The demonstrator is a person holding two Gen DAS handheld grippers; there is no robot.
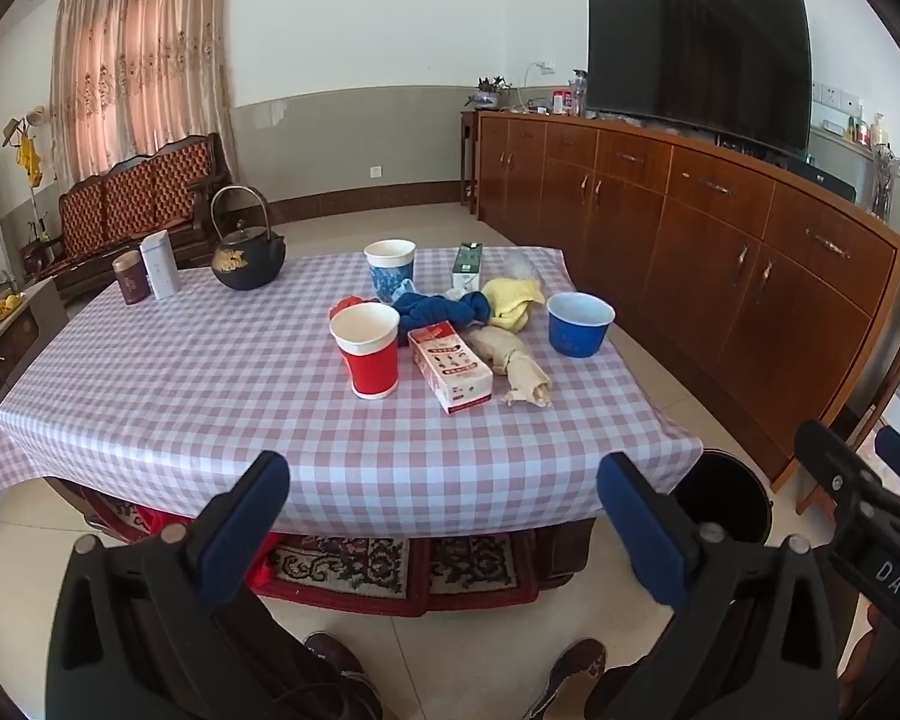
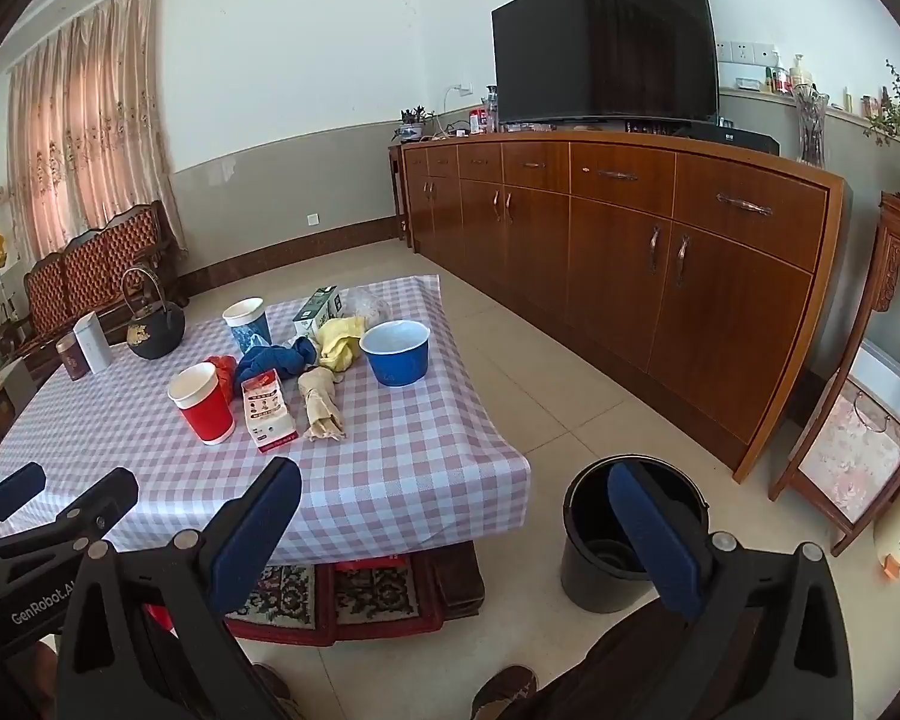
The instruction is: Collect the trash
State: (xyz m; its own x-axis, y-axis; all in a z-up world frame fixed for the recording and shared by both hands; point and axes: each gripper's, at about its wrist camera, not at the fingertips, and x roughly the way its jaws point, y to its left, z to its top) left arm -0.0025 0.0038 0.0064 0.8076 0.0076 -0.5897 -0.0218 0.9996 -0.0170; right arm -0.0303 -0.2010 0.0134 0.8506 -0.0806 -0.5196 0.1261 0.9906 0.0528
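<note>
Both tongs spread wide, nothing between the pads; left tongs sit low in front of the near table edge, right tongs beside them, one pad over the table corner, the other overlapping the bin in view; trash is clustered on the far-right part of the checked table: red paper cup upright, white-and-red carton lying flat just right of it, crumpled beige paper wad touching the carton's right side, blue paper bowl upright near the right edge, blue-patterned cup behind, green-and-white carton upright at the back, blue cloth and yellow cloth bunched between them; black kettle and two tins stand apart at the far-left; black bin on the floor just off the table's near-right corner, upright, looks empty; person's shoes visible on the floor below both tongs.
</note>
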